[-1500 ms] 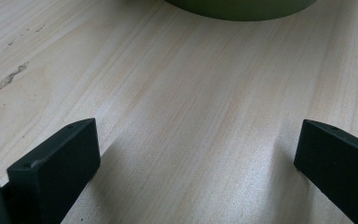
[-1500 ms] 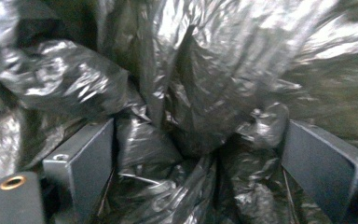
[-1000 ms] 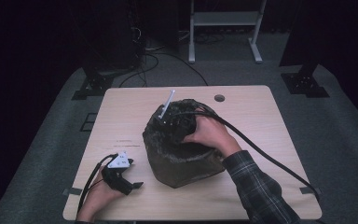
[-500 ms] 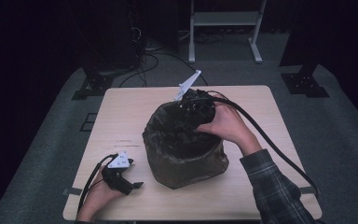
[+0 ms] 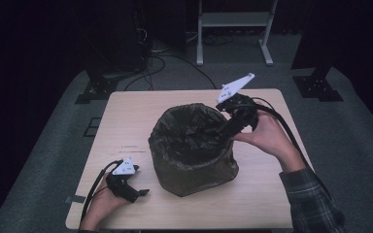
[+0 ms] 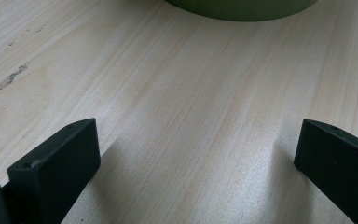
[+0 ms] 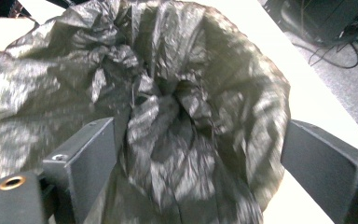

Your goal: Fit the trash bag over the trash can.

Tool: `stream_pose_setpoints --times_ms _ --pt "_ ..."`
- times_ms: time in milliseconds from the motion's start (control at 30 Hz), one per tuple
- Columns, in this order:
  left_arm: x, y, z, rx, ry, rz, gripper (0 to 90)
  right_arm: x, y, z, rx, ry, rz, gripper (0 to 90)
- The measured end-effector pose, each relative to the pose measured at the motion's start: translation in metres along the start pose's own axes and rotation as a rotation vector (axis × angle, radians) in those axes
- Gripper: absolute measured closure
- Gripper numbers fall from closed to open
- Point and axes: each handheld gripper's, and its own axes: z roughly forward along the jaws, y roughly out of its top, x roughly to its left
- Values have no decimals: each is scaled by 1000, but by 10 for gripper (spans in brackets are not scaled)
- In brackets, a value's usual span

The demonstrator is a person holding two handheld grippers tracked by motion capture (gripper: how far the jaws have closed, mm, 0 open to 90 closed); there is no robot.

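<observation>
Right gripper [image 5: 230, 127]: it had drawn back from over the middle of the bag to the bag's far right rim, where a second earlier it sat low on top of the crumpled plastic.
Right gripper jaws: they stood wide apart in the right gripper view, with the black film bulging up between them; whether either jaw touched the plastic could not be told.
Grey plate [image 5: 235, 86]: it had swung up and outward, tilted toward the table's far right corner, higher than before.
Bin bag [image 5: 193, 145]: just ahead of and below the right gripper, well apart from the left one. Its mouth had opened into a round hollow, where earlier the top lay bunched and closed under the hand.
Bin [image 6: 240, 6]: a green curved wall showed ahead of the left gripper's jaws, near but not touching them.
Right hand [image 5: 267, 137]: it had moved out to the bag's right side, beside the rim, the plaid sleeve [image 5: 311, 199] trailing behind.
Left gripper [image 5: 136, 192]: it rested on the table [image 5: 126, 111] to the bag's near left, unmoved across the frames.
Left gripper jaws: spread wide over bare wood, holding nothing.
Left hand [image 5: 102, 208]: unchanged, behind its gripper at the near edge.
</observation>
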Motion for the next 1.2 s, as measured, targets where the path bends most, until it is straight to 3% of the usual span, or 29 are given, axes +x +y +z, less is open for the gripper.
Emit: stream_pose_setpoints --times_ms 267,533,967,1200 --pt "0 0 0 0 0 0 0 -7 -39 -25 -55 -48 44 91" --pt "0 0 0 1 0 0 0 -6 -81 -37 -80 -68 90 91" --pt "0 0 0 2 0 1 0 1 -162 -20 -83 -87 153 91" --pt "0 0 0 2 0 1 0 1 -209 1 -88 -100 233 91"
